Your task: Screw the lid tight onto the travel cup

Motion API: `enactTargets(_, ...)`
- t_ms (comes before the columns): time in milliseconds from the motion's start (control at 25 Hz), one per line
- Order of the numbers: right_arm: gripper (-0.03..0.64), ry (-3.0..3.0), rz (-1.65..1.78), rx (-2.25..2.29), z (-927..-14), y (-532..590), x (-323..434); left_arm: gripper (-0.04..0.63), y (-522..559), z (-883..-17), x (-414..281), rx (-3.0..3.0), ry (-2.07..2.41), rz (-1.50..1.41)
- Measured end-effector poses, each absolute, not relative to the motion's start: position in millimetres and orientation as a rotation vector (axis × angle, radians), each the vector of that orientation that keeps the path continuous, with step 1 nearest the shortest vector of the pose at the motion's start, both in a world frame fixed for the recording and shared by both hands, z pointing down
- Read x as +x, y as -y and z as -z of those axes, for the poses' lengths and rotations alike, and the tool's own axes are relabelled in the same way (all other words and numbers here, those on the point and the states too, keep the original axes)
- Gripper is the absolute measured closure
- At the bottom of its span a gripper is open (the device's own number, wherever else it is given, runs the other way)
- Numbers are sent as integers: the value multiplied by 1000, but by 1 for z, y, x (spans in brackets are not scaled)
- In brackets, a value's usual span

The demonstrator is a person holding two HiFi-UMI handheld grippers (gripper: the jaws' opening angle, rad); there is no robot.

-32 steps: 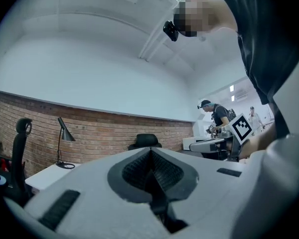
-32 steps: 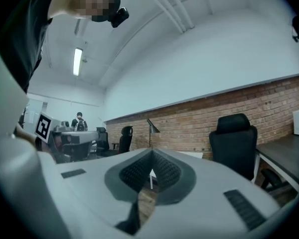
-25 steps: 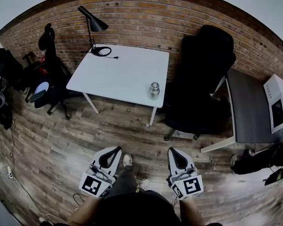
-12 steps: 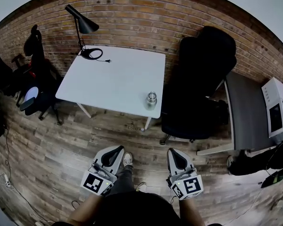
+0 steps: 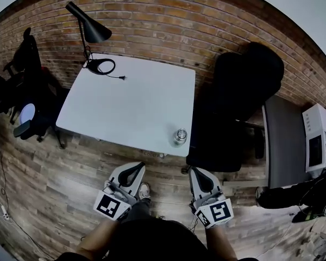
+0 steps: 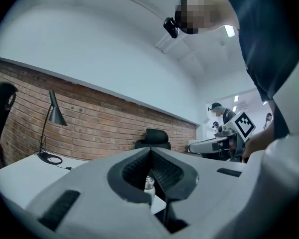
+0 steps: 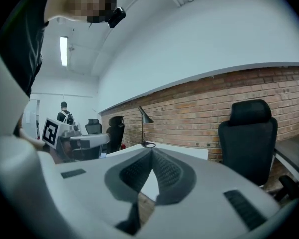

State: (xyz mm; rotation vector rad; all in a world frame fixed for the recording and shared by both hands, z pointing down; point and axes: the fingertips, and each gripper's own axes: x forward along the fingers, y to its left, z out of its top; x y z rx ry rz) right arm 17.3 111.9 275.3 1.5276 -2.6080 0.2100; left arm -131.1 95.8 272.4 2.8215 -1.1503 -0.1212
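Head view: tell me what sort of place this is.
Most likely an office or a lab workroom. It has a white table with a black desk lamp, a black office chair beside it and a second grey desk, all on a wood floor against a brick wall.

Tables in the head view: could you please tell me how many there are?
2. A white table in the middle bears the lamp and travel cup; a dark grey desk stands at the right. Others may lie out of frame.
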Motion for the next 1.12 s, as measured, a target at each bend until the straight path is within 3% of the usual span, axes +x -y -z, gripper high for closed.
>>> enactTargets(600, 603, 2438, -299, 1704, -280, -65, 40, 571, -13, -283, -99, 2852, 895, 98)
enactTargets(1120, 603, 2474, -223, 1684, -276, -37, 81, 571, -6, -273, -70, 2861, 978, 76)
